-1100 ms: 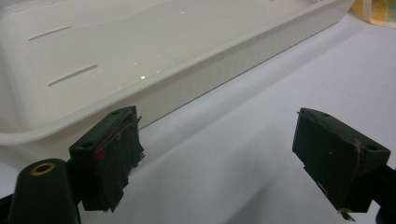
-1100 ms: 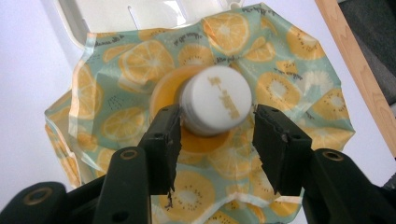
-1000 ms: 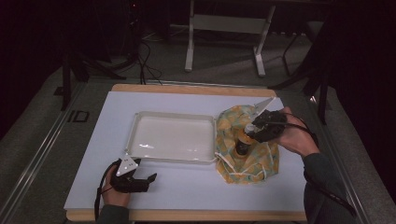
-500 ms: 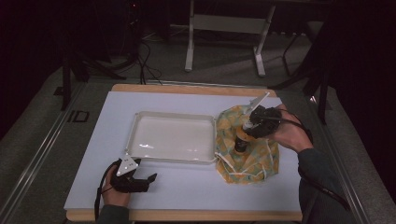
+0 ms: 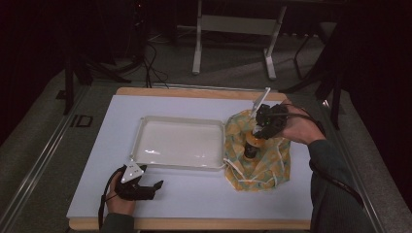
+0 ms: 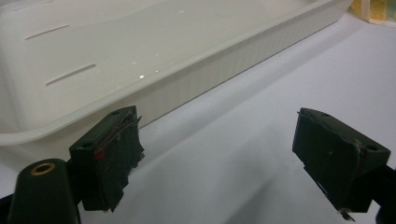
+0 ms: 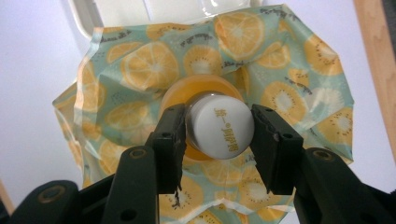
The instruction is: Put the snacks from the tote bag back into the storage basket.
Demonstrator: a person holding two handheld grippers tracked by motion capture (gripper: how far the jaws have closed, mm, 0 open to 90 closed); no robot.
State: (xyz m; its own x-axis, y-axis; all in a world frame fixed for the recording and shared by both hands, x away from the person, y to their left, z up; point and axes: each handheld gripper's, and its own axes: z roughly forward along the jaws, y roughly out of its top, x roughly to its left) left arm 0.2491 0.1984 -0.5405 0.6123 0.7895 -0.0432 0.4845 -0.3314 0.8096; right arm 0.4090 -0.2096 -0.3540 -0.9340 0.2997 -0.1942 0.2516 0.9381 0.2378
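Observation:
A small bottle (image 5: 251,146) of orange drink with a white cap (image 7: 219,130) stands upright on a fruit-print bag (image 5: 262,165) at the table's right. My right gripper (image 7: 219,135) reaches down over it. Its jaws have just been closing, and the pads now touch both sides of the cap. The same gripper (image 5: 258,132) shows in the high view, held by a hand from the right. My left gripper (image 6: 229,154) rests open on the white table, jaws wide with nothing between them, just in front of the white tray (image 6: 187,70). It lies near the tray's front-left corner (image 5: 155,186).
The white tray (image 5: 177,166) sits mid-table, nothing in it. The bag (image 7: 140,70) lies spread against the tray's right end, with white cords trailing toward the front. The table's wooden edge (image 5: 194,224) runs along the front. A metal stand (image 5: 233,24) is on the floor behind.
My right gripper has shifted a little left over the bag and its jaws have drawn in around the bottle's cap. The left gripper has not moved.

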